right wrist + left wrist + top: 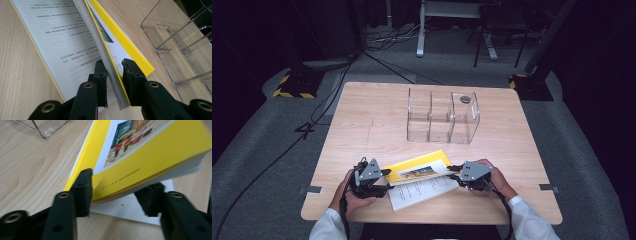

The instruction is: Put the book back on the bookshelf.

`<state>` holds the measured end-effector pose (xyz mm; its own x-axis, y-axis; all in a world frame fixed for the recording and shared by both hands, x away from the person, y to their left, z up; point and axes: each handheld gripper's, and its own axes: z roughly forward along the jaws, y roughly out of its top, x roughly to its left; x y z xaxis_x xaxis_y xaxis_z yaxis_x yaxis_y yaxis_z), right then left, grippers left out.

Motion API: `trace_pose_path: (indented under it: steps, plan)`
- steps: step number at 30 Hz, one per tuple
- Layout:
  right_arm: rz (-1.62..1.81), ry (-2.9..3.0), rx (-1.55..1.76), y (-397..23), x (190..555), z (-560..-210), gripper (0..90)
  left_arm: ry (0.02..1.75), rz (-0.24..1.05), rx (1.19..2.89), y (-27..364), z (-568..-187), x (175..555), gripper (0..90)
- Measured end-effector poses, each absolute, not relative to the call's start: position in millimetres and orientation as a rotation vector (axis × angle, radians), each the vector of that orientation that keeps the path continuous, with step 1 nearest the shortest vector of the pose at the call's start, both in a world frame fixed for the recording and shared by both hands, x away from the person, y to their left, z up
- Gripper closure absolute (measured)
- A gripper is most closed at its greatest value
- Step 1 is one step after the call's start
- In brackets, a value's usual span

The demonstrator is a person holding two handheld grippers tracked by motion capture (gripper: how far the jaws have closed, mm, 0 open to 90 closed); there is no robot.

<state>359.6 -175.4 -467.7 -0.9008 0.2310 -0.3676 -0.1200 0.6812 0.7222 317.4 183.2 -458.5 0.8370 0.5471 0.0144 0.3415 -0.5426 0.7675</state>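
two grippers | right gripper [114, 75] pinching yellow book [122, 42] pages | left gripper [117, 197] spread | print blurred

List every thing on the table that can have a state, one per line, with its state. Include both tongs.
Yellow book: open, its upper stack of pages lifted off the white text page lying flat beneath.
Left tongs: open, jaws straddling the lifted stack's corner.
Right tongs: shut on the lifted stack's edge.
Clear organizer: upright, compartments hold nothing but a small dark round thing at its right end.
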Motion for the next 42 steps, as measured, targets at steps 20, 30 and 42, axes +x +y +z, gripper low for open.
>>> trace_pose_path:
  steps: [20, 30, 42]
  plan:
    - [1.11, 2.499, 0.103, -158, 353, -463, 73.3, 0.624, 0.464, 2.306, 141, -460, 315, 65.8]
    - [1.325, 2.472, 0.318, -189, 381, -477, 57.0, 0.56, 0.433, 2.319, 154, -462, 319, 73.9]
    - [1.296, 2.433, 0.103, -164, 374, -472, 72.7, 0.564, 0.371, 2.279, 168, -463, 327, 72.7]
